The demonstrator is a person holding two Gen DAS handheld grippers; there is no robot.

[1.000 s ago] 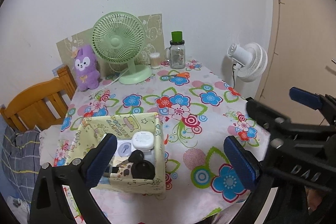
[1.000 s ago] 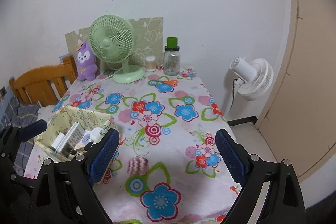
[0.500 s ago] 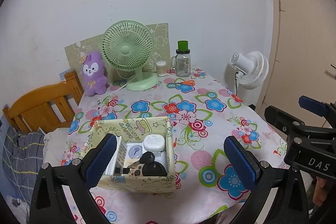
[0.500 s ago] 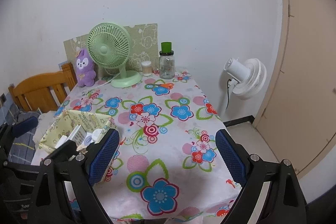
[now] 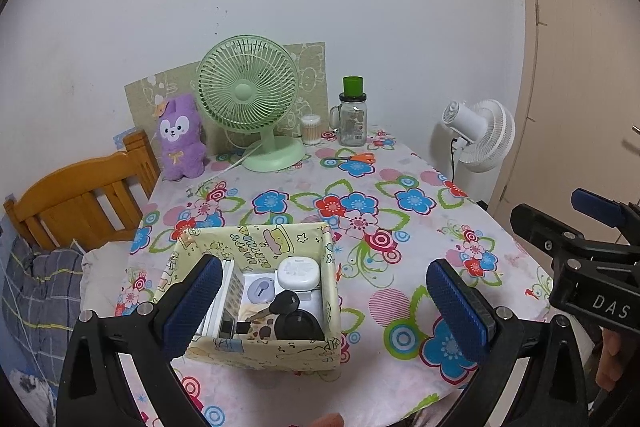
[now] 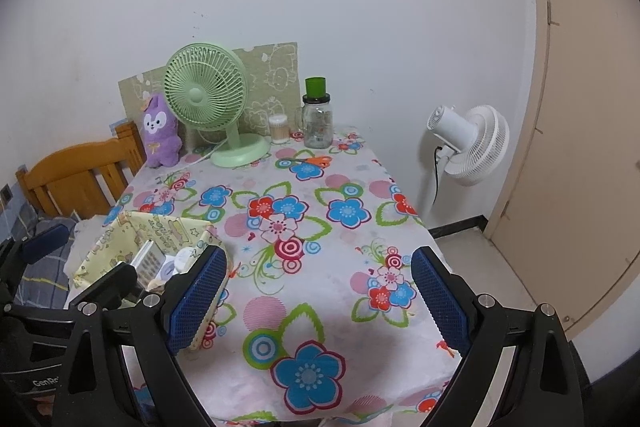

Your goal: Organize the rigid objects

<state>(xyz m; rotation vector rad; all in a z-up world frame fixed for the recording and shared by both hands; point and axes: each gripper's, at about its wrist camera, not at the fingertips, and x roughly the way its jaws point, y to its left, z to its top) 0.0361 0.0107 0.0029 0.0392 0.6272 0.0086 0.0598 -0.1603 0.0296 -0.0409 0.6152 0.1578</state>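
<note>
Landmark: the yellow patterned box [image 5: 256, 307], which stands on the worktop [image 5: 360, 195] near its front-left corner, open at the top.

Contents of the box: a white rounded case [image 5: 299, 271] toward the rear right; a black key [image 5: 284, 303] just in front of the case; a black round item [image 5: 298, 325] against the front wall; a grey-lilac disc [image 5: 260, 291] beside the case on its left; a flat white device with a button grid [image 5: 234, 287] standing on edge along the left side. All items sit inside the box walls.

Left hand-held gripper [image 5: 326, 311]: jaws wide apart, holding nothing. It hangs above the front of the box, its left pad over the box's left interior, its right pad well to the right of the box over bare cloth.

Right hand-held gripper [image 6: 318, 301]: jaws wide apart, holding nothing. It is to the right of the box, its left pad overlapping the box's right front corner in view.

Behind the box, at the far edge of the worktop: a purple plush toy [image 5: 180, 139], a green desk fan [image 5: 250, 99], a cotton-swab tub [image 5: 311, 129], a glass jar with a green top [image 5: 353, 115], and orange-handled scissors [image 5: 354, 158] lying flat in front of the jar.

To the left of the box, off the worktop: a wooden chair [image 5: 76, 195]. To the far right of the box, off the worktop: a white standing fan [image 5: 480, 131].
</note>
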